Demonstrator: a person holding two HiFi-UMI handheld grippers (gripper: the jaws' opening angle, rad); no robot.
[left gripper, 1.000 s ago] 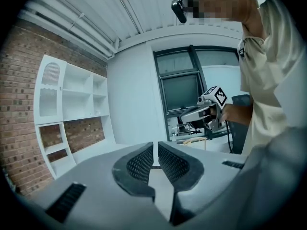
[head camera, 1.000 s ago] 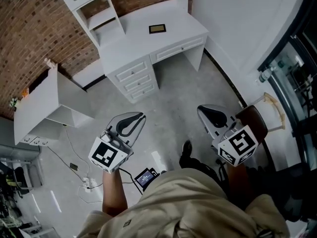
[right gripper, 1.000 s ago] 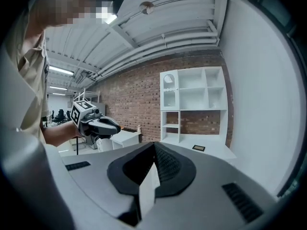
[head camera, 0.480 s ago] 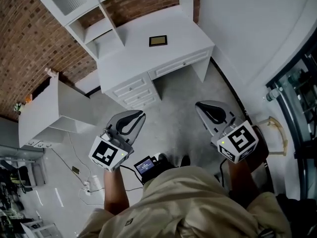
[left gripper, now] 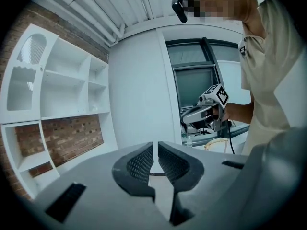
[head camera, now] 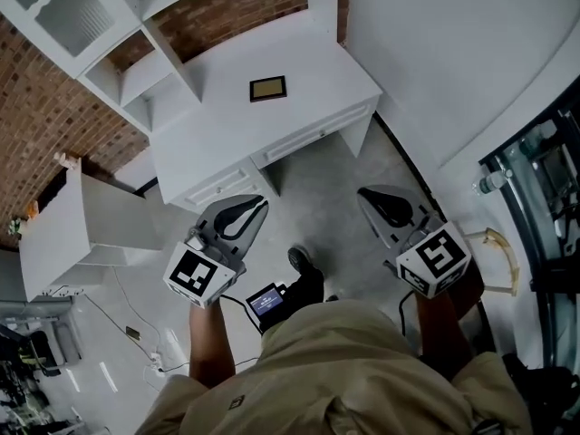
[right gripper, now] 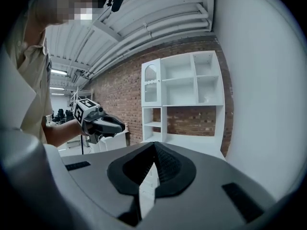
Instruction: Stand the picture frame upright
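A small dark picture frame (head camera: 268, 88) with a tan middle lies flat on the white desk (head camera: 317, 66), far ahead of both grippers. My left gripper (head camera: 256, 208) is held over the floor in front of the desk's drawers. In the left gripper view its jaws (left gripper: 155, 143) stand a narrow gap apart with nothing between them. My right gripper (head camera: 367, 195) hovers over the floor near the desk's right leg. Its pads (right gripper: 154, 144) meet at the tips, empty. Neither gripper touches the frame.
A white shelf hutch (head camera: 118, 71) stands on the desk's left part against the brick wall. Drawers (head camera: 222, 187) sit under the desk. A low white cabinet (head camera: 63, 229) is at the left, a chair (head camera: 494, 243) at the right, cables (head camera: 136, 333) on the floor.
The desk and frame have come closer and shifted left in the head view as the person steps forward. Both grippers keep the same pose, jaws unchanged.
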